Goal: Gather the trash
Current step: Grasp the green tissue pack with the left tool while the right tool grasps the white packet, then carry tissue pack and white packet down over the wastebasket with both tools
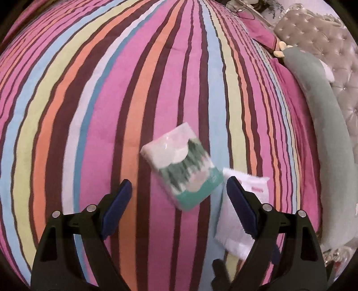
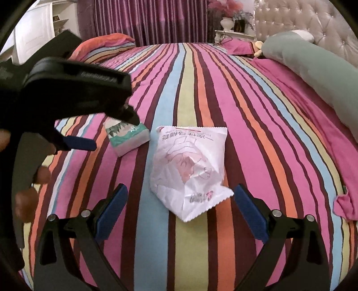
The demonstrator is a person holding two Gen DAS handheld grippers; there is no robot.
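A green and white tissue pack (image 1: 182,165) lies on the striped bedspread (image 1: 111,100), just ahead of my open left gripper (image 1: 179,190), whose blue pads stand wide with nothing between them. A crumpled white wrapper with pink print (image 1: 239,215) lies partly behind the left gripper's right finger. In the right wrist view the same white wrapper (image 2: 190,170) lies just ahead of my open right gripper (image 2: 180,199). The tissue pack (image 2: 128,140) sits to its left, half under the left gripper (image 2: 89,138), which a hand (image 2: 26,197) holds.
A long grey-green bolster (image 2: 313,58) runs along the tufted headboard (image 2: 313,22) at the right. A folded striped pillow (image 2: 105,42) lies at the far left, purple curtains (image 2: 145,20) behind. A nightstand with a flower vase (image 2: 227,22) stands beyond the bed.
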